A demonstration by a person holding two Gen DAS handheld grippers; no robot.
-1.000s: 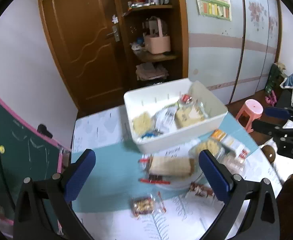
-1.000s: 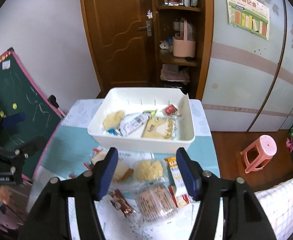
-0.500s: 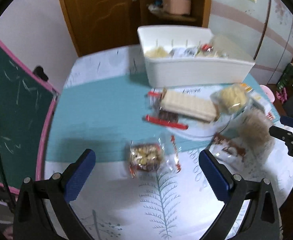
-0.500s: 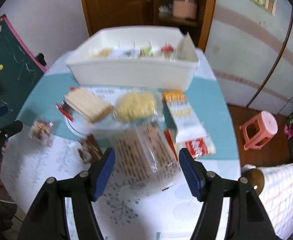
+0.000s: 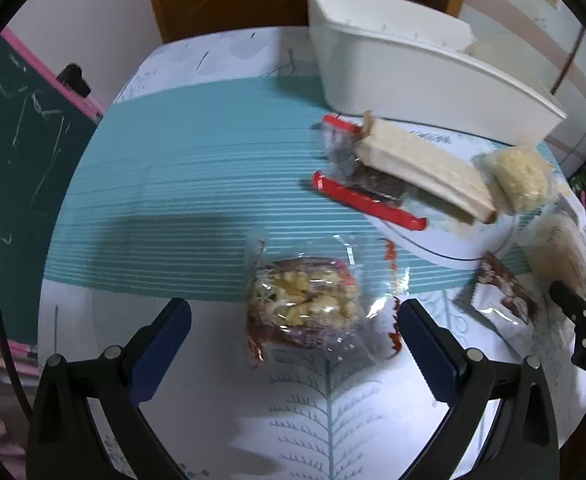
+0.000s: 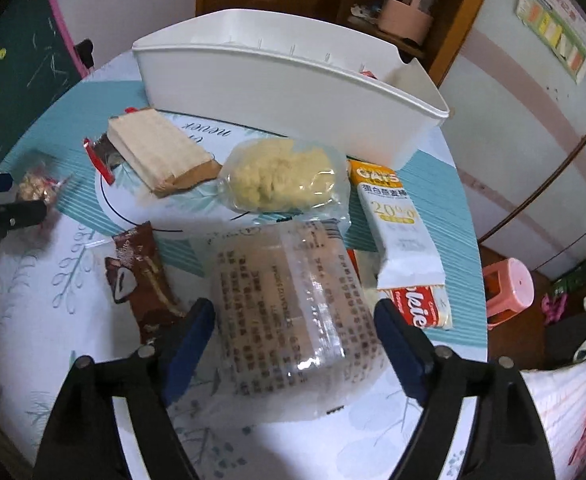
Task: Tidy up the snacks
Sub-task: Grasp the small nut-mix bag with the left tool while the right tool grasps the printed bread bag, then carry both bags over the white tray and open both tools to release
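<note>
I hang my right tool point(image 6: 293, 334), jaws just widened and gripping nothing, astride the clear printed packet point(image 6: 289, 308) on the desk point(image 6: 33, 320), and my left tool point(image 5: 293, 334) open over the nut packet point(image 5: 303, 304), both bound for the white bin point(image 6: 285, 92).

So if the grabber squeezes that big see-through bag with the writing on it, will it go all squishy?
Probably a bit. The clear printed bag looks like thin, shiny film, so it may crinkle and slip. The tan block inside looks like bread or cake, so it likely dents if pinched hard. It lies flat between the open right gripper, so it shouldn't roll.
</note>
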